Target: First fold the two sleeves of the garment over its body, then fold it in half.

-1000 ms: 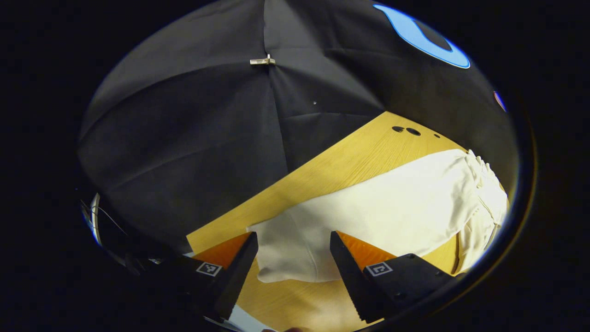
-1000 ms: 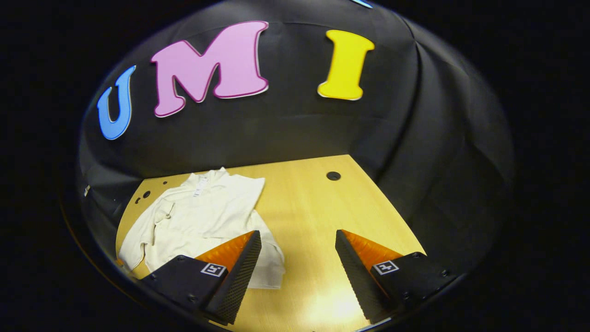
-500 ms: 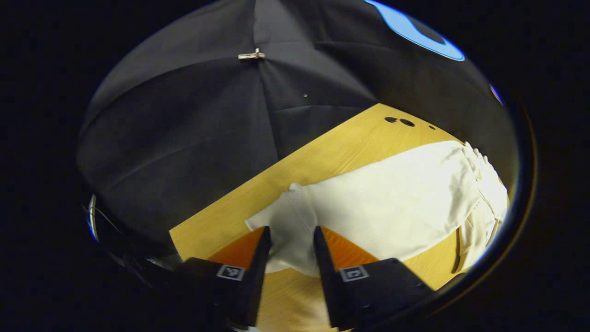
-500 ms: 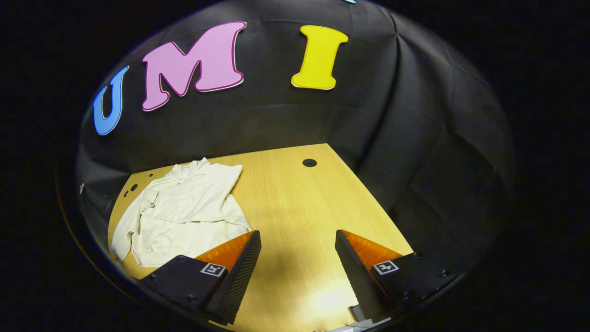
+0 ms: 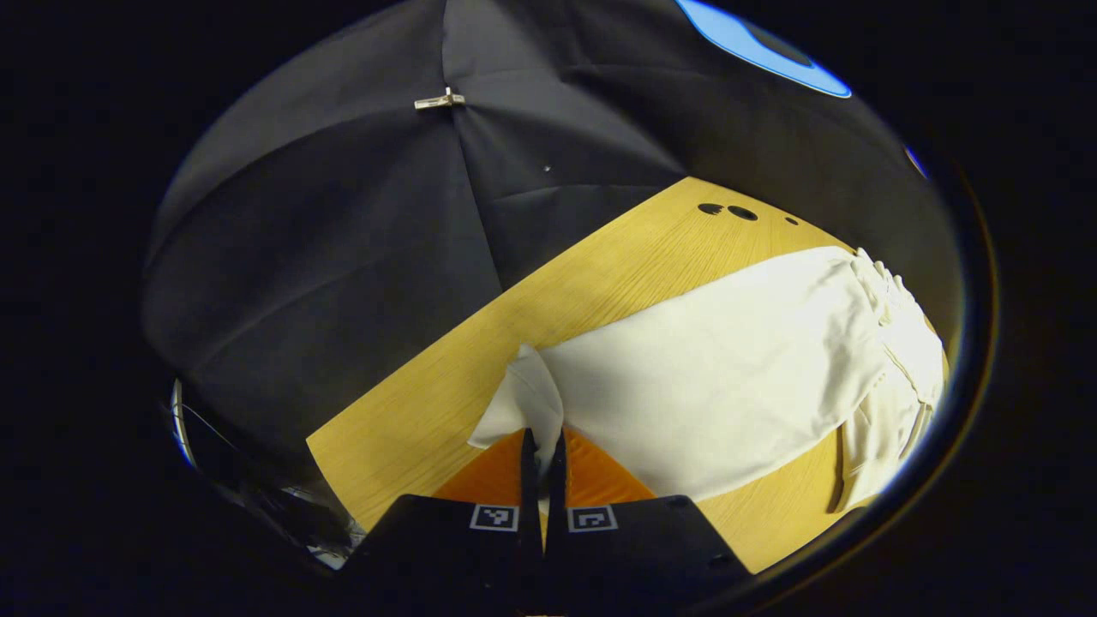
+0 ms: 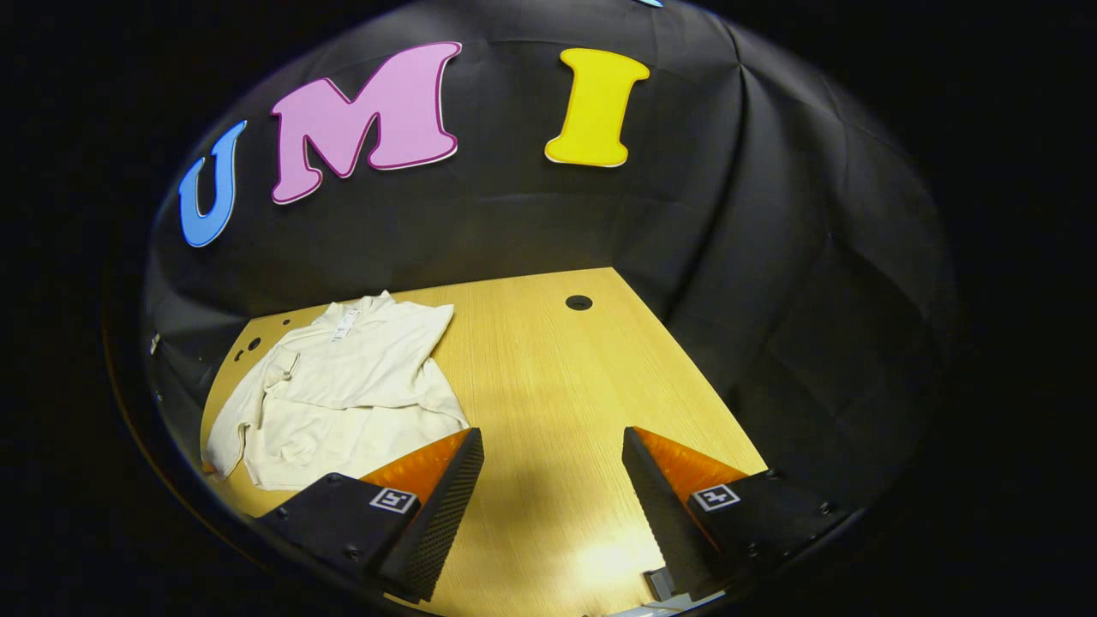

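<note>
Left gripper view: left tool (image 5: 542, 446) apparently pinches garment (image 5: 711, 386).

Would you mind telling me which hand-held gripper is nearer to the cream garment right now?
Left. The left hand-held gripper is shut on the cream garment at its near corner; the right hand-held gripper hangs open over bare wooden table beside it.

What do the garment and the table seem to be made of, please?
Garment: cream cloth, matte and soft, probably a cotton knit; it creases and bunches where the left gripper pinches it. Table: light wood or wood-look laminate, smooth, with straight grain lines and a slight sheen.
</note>
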